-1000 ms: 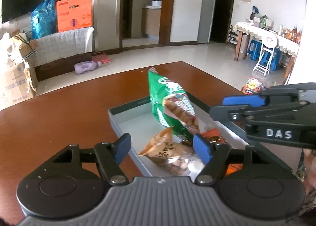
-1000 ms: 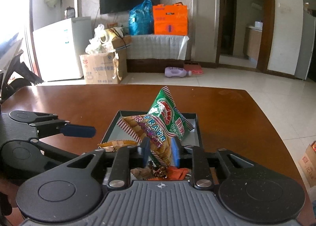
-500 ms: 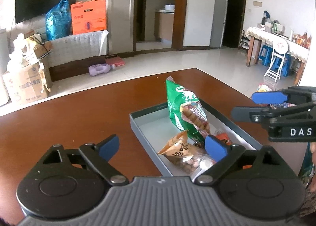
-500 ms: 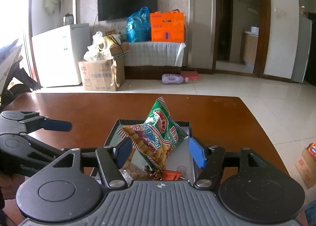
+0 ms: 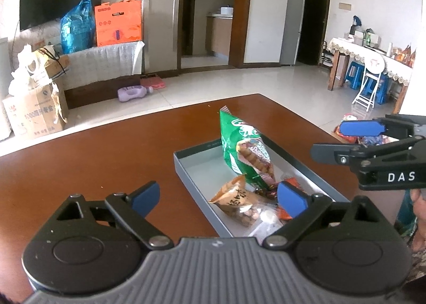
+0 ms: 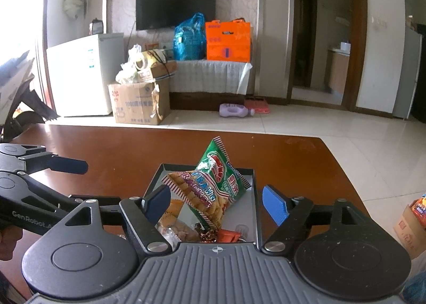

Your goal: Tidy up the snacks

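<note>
A grey tray [image 5: 186, 168] sits on the brown table. A green prawn cracker bag [image 6: 213, 187] leans upright inside it. An orange-brown nut packet [image 5: 237, 203] and small wrapped sweets [image 6: 207, 234] lie at the tray's near end. My left gripper [image 5: 219, 196] is open wide, just short of the tray's near left corner, with nothing between its pads. My right gripper [image 6: 216, 204] hovers at the tray's near end and its jaws are opening. The cracker bag stands between its pads and neither pad touches it. In the left wrist view the right gripper [image 5: 343, 141] hangs over the tray's right rim.
The table's far edge [image 6: 186, 131] drops to a tiled floor. A cardboard box [image 6: 410, 221] with a snack pack stands on the floor at the right. A hand [image 5: 419, 197] shows behind the right gripper.
The right gripper has let go of the cracker bag, which now leans in the tray. The left gripper has opened wider and drawn back and up from the nut packet.
</note>
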Available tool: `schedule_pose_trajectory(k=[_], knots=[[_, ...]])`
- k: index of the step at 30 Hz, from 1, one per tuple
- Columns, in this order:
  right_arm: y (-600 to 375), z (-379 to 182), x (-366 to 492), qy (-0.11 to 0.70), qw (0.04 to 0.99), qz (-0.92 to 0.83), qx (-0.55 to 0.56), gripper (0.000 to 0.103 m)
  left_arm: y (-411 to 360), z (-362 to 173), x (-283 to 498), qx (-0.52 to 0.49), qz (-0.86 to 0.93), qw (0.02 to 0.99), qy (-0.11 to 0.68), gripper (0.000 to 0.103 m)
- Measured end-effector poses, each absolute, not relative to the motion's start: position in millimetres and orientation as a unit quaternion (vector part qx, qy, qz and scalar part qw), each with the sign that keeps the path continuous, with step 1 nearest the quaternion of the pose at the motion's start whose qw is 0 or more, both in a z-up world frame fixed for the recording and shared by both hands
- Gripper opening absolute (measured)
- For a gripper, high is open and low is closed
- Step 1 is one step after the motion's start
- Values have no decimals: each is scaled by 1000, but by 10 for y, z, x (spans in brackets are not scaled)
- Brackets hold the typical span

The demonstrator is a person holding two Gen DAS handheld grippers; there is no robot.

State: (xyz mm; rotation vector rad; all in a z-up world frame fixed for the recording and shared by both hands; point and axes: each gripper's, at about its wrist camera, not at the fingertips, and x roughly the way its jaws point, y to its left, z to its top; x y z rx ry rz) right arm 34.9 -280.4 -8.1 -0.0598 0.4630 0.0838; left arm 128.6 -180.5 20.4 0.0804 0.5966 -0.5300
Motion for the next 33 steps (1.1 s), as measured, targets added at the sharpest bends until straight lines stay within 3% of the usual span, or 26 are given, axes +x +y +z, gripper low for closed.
schedule_pose_trajectory(k=[33], knots=[[-2797,-75,311,234,970,47,-39,77,-1871,263,1125,62,-271,923,267,98]])
